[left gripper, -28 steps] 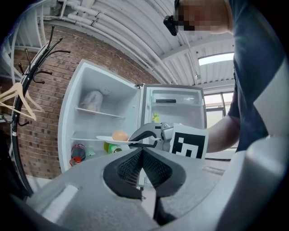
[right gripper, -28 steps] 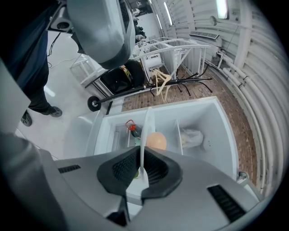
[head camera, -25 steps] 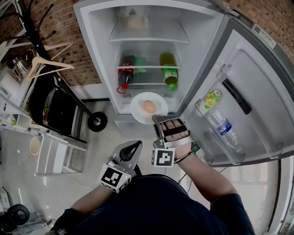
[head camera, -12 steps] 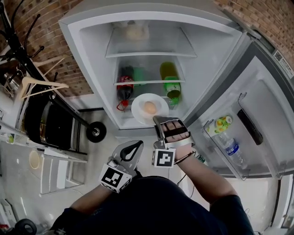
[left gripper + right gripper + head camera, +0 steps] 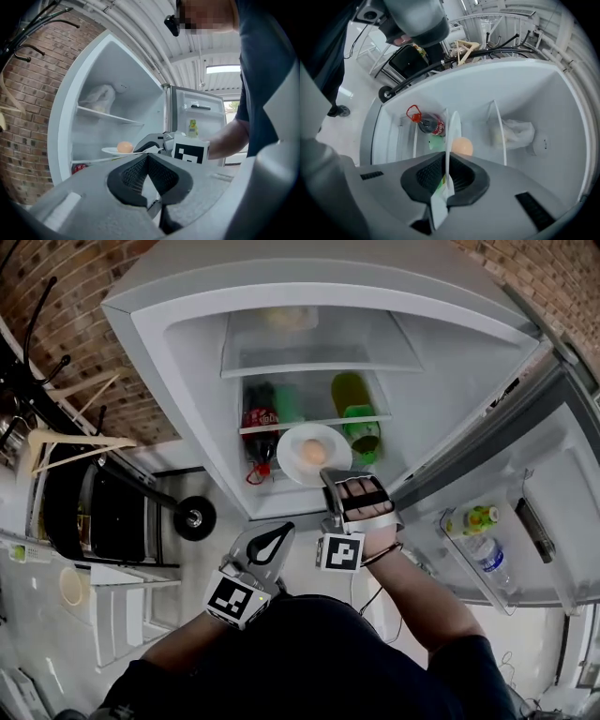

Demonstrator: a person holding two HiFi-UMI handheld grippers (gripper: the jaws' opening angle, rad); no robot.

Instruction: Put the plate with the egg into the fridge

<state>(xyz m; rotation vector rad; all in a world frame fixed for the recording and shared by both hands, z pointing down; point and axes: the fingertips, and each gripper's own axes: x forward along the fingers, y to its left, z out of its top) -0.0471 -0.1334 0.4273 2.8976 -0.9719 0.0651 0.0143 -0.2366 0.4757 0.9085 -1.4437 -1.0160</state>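
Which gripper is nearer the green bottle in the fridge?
Right. The right gripper, shut on the plate, is at the fridge opening just short of the green bottle; the left gripper hangs back near the person's body.

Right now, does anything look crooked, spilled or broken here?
Nothing stands out. The right gripper holds the plate level by its rim, and the egg sits whole at its middle, in front of the open fridge.

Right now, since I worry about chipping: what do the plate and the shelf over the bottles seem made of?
Plate: white, smooth, thin-rimmed, slightly glossy; likely ceramic, possibly melamine. Shelf: a clear pane, since the red-labelled bottle shows through it; glass or clear plastic, can't tell which.
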